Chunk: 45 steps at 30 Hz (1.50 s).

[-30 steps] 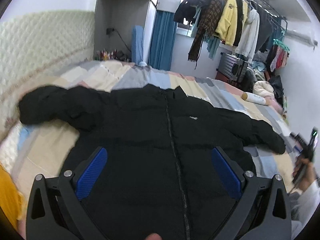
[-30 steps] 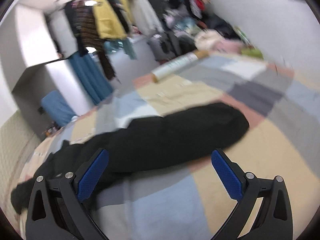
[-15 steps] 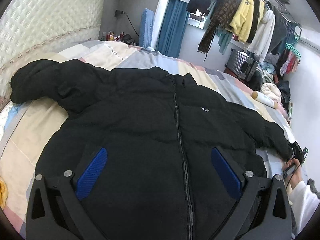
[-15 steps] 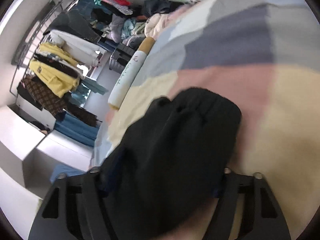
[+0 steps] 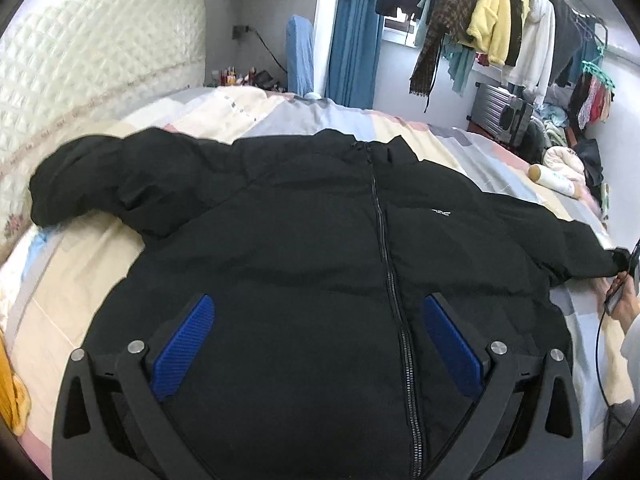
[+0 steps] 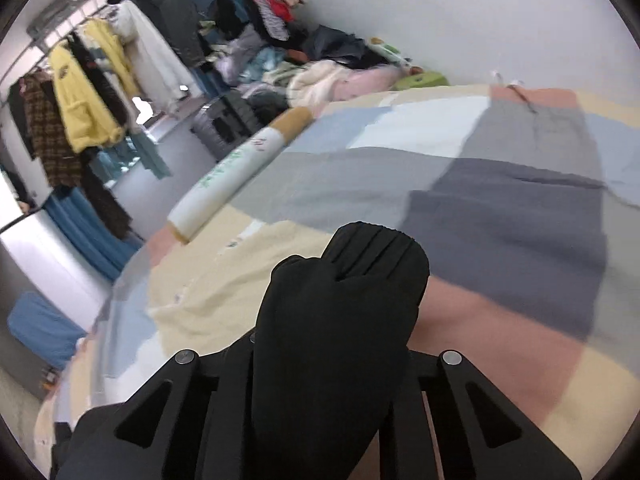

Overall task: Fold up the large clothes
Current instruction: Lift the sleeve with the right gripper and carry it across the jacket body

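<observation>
A black puffer jacket [image 5: 320, 220] lies front-up and zipped on the bed, both sleeves spread out. My left gripper [image 5: 320, 332] hovers open over its lower front, the blue pads on either side of the zipper and clear of the fabric. The jacket's right-hand sleeve [image 5: 580, 252] reaches toward the bed's edge, where a hand holds my right gripper [image 5: 624, 272] at its cuff. In the right wrist view the cuff [image 6: 360, 280] bulges out from between the jaws of the right gripper [image 6: 332, 344], which is shut on it. The pads are hidden by the fabric.
The patchwork bedspread [image 6: 500, 200] lies under the jacket. A long white bolster [image 6: 240, 160] rests along the bed's far edge. A rail of hanging clothes [image 5: 500, 20], a suitcase [image 5: 500, 112] and a clothes pile stand beyond. The quilted headboard [image 5: 80, 60] is at left.
The right gripper came up to the sleeve's end and closed on the cuff. The left gripper sank closer to the jacket's front and stayed open.
</observation>
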Motion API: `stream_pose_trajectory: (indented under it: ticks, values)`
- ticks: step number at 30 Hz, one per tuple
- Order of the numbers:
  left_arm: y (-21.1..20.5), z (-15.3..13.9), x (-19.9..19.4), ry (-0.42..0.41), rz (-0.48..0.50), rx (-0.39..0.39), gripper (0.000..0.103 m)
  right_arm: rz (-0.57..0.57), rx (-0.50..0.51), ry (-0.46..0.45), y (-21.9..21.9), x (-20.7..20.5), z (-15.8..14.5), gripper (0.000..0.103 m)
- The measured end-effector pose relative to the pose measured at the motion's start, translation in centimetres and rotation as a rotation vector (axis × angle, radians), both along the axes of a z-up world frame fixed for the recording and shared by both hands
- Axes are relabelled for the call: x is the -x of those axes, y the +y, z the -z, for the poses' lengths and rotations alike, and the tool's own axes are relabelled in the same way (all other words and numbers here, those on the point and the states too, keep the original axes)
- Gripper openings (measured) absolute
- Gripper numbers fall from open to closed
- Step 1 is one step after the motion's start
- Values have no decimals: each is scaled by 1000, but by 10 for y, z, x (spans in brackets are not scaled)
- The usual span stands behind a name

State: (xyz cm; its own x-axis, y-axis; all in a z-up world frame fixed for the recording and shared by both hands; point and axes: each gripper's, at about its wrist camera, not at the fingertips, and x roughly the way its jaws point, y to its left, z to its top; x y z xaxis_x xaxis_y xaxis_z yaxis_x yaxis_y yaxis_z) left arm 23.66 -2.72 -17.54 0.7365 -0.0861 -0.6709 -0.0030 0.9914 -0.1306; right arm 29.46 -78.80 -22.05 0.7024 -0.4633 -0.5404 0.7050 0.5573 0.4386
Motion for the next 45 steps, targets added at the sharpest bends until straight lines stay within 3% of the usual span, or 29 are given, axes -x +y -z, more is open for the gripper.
stream_pose_trajectory:
  ticks: [5,12,14,17,20,24,29,36,45]
  values:
    - [8,-9,5,-26,-4,-20,103,51,34,-6,1,22,-28,9]
    - [10,-19,22,-47,25,-76,103,-8,57,-113,42,32,-122,12]
    - [14,-25,29,-59,39,-58,103,-49,93,-136,64,30,-155,13]
    - [17,-32,35,-67,51,3,103,-124,150,-186,108,32,-208,13]
    - [20,-38,45,-86,55,-14,103,-191,176,-237,154,33,-248,13]
    - [27,-46,56,-112,58,-24,103,-305,184,-304,220,32,-293,14]
    - [43,-51,66,-126,63,13,103,-463,310,-311,330,21,-342,14]
    - [64,-59,84,-179,54,48,103,-601,403,-285,447,-2,-354,15]
    - [100,-55,78,-189,3,69,103,-817,464,-249,580,-33,-295,21]
